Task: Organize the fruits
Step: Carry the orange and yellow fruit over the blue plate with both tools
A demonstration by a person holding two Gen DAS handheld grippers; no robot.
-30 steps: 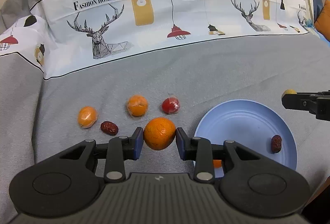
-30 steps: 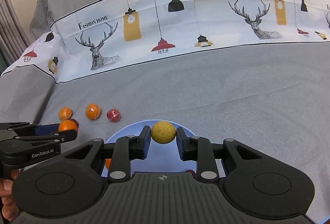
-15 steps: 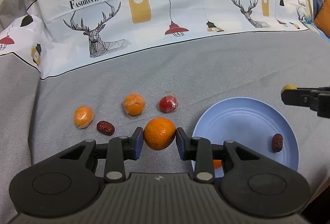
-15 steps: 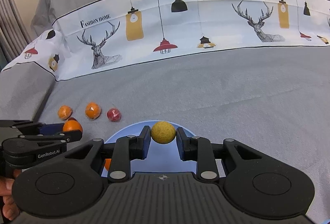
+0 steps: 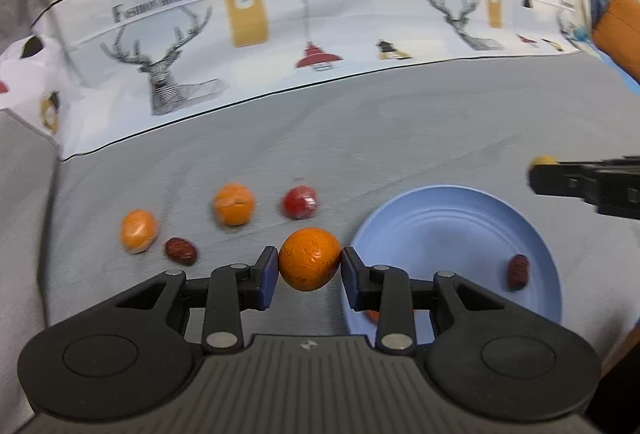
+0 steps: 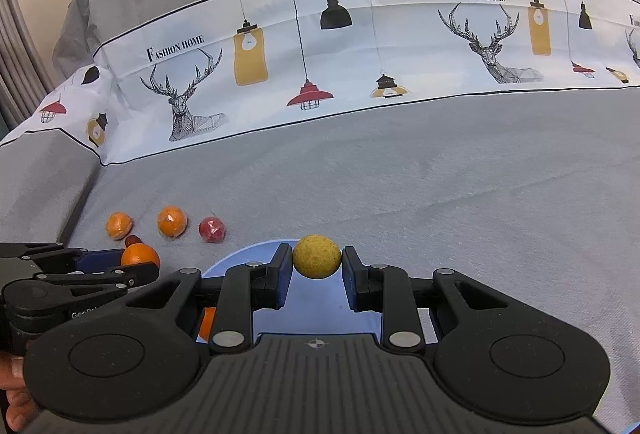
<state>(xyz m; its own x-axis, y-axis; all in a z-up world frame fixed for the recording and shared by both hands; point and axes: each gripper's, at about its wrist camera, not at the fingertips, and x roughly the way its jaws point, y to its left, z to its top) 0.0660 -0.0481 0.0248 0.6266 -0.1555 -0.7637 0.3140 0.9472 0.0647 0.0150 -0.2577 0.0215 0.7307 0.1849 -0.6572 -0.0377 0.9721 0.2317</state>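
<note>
My left gripper (image 5: 309,261) is shut on an orange (image 5: 309,259), held just left of the blue plate (image 5: 460,210). The plate holds a red date (image 5: 518,271) and an orange fruit (image 6: 205,323) mostly hidden behind the fingers. My right gripper (image 6: 316,257) is shut on a small yellow fruit (image 6: 317,256) over the plate's far side (image 6: 316,310). On the grey cloth to the left lie two wrapped oranges (image 5: 234,204) (image 5: 138,230), a wrapped red fruit (image 5: 300,201) and a second red date (image 5: 181,251).
The grey cloth (image 6: 460,194) covers the whole surface, with a white printed band (image 6: 360,46) across the back. An orange cushion (image 5: 620,26) sits at the far right. The cloth drops off at the left edge (image 5: 24,194).
The left gripper with the orange has shifted a little towards the plate; its view is blurred by motion. The right gripper still holds the yellow fruit over the plate.
</note>
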